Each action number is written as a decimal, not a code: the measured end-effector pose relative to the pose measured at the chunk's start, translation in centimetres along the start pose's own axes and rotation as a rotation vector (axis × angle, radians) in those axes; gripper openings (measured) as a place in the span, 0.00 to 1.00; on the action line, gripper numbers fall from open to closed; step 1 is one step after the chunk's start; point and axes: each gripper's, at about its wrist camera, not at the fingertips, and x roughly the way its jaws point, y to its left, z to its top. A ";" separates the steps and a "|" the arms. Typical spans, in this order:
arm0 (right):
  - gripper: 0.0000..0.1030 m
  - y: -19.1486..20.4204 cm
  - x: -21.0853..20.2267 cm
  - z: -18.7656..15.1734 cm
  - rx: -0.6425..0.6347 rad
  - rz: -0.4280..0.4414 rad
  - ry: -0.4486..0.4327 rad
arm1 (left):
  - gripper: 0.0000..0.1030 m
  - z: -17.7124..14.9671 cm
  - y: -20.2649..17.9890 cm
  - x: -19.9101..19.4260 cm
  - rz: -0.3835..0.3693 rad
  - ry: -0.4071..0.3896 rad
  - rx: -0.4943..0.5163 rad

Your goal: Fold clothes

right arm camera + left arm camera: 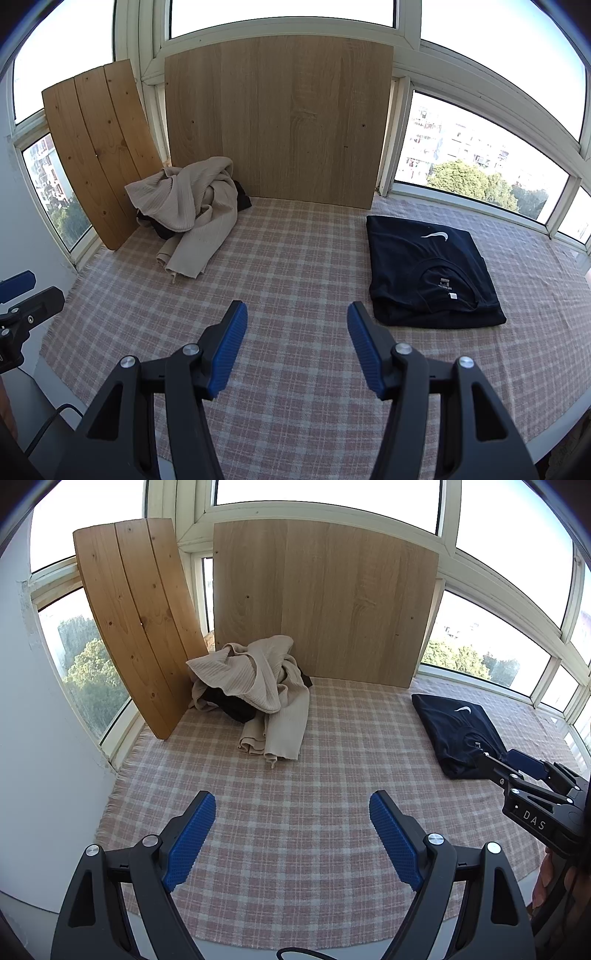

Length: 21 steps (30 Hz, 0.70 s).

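Left gripper [291,805] spread wide, gripping nothing, hovering over pink plaid cloth [295,775]. Right gripper [297,314] likewise parted and empty, just beside folded navy T-shirt [432,273] lying flat at right. Crumpled beige garment [192,206] heaped over something dark at far left, against 2 upright wooden boards [277,118].

Right gripper [297,328] jaws apart over plaid cloth [295,266]; folded navy shirt [428,269] right, crumpled beige garment [192,206] far left.
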 end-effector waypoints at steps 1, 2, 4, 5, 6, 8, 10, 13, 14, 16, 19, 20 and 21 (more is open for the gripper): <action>0.54 0.0 0.0 0.0 0.000 0.000 0.000 | 0.83 0.0 0.0 0.0 0.000 0.000 0.000; 0.54 0.0 0.0 0.0 0.000 0.001 0.000 | 0.83 0.0 0.0 0.0 -0.001 0.000 -0.001; 0.54 0.0 0.1 0.0 -0.001 0.003 0.000 | 0.83 0.0 0.0 0.1 -0.001 0.000 -0.002; 0.54 0.0 0.1 0.0 -0.001 0.003 0.001 | 0.83 0.0 0.0 0.1 -0.001 -0.001 -0.002; 0.54 0.0 0.1 0.0 -0.002 0.002 0.001 | 0.83 0.0 0.0 0.1 -0.002 -0.001 -0.003; 0.54 0.1 0.1 0.0 -0.002 0.003 0.002 | 0.83 0.0 0.0 0.1 -0.002 -0.001 -0.004; 0.54 0.1 0.1 0.0 -0.001 0.002 0.002 | 0.83 -0.1 -0.1 0.1 -0.003 0.000 -0.004; 0.54 0.1 0.1 0.0 0.000 0.001 0.002 | 0.83 0.0 -0.1 0.2 -0.005 0.002 -0.003; 0.54 0.1 0.2 0.0 0.000 0.001 0.002 | 0.83 0.0 -0.1 0.2 -0.005 0.002 -0.003; 0.54 0.1 0.2 0.0 0.000 -0.001 0.003 | 0.83 0.1 -0.1 0.2 -0.006 0.001 -0.003; 0.54 0.1 0.2 0.0 -0.001 -0.002 0.003 | 0.83 0.1 0.0 0.2 -0.005 0.004 -0.005; 0.54 0.1 0.2 -0.1 -0.002 -0.003 0.003 | 0.83 0.2 0.0 0.3 -0.006 0.004 -0.005; 0.54 0.1 0.2 -0.1 -0.001 -0.003 0.003 | 0.83 0.2 0.1 0.3 -0.007 0.005 -0.006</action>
